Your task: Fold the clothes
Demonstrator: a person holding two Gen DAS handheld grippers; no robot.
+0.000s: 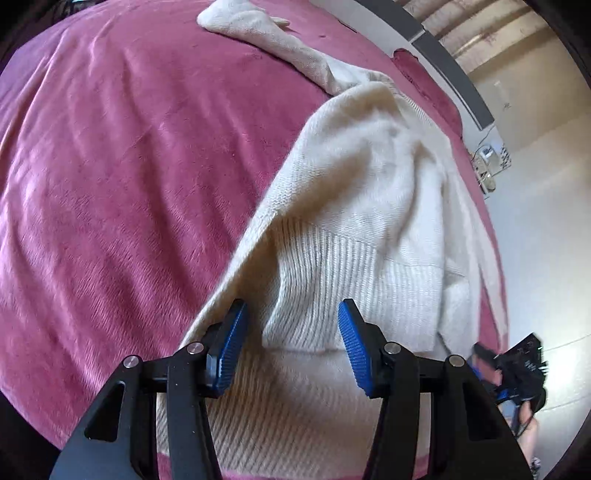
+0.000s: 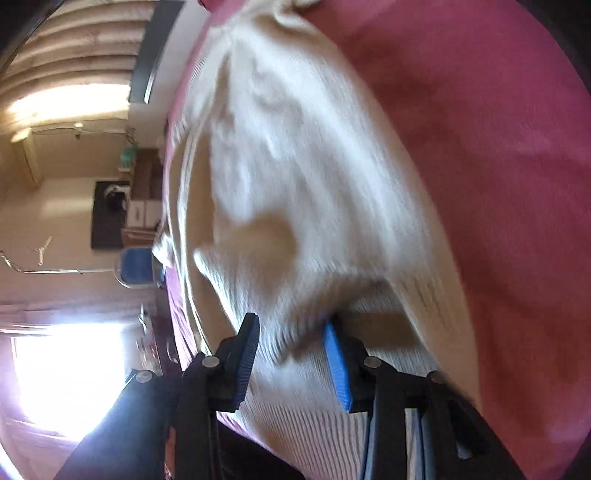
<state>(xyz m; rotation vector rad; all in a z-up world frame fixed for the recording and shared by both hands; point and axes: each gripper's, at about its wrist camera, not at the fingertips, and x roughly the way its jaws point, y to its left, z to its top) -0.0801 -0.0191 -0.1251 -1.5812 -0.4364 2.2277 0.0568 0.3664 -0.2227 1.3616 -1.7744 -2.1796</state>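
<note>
A cream knit sweater (image 1: 369, 177) lies rumpled on the pink blanket (image 1: 129, 166), one sleeve (image 1: 258, 26) stretched toward the far side. My left gripper (image 1: 291, 332) hovers over the ribbed hem (image 1: 332, 295). Its blue pads (image 1: 231, 347) stand wide apart with a fold of hem loose between them, so it is open. In the right wrist view the sweater (image 2: 303, 155) is blurred. A bunched fold fills the gap of my right gripper (image 2: 291, 343) from pad to pad (image 2: 334, 365), so it is shut on the cloth.
The pink blanket (image 2: 498, 166) covers a bed with a grey headboard (image 1: 458, 74) at the far edge. Blurred black and blue gear (image 1: 517, 365) sits at the bed's right edge. Beyond the bed are a blue chair (image 2: 136, 266), a dark mat (image 2: 107, 214) and a bright window (image 2: 66, 369).
</note>
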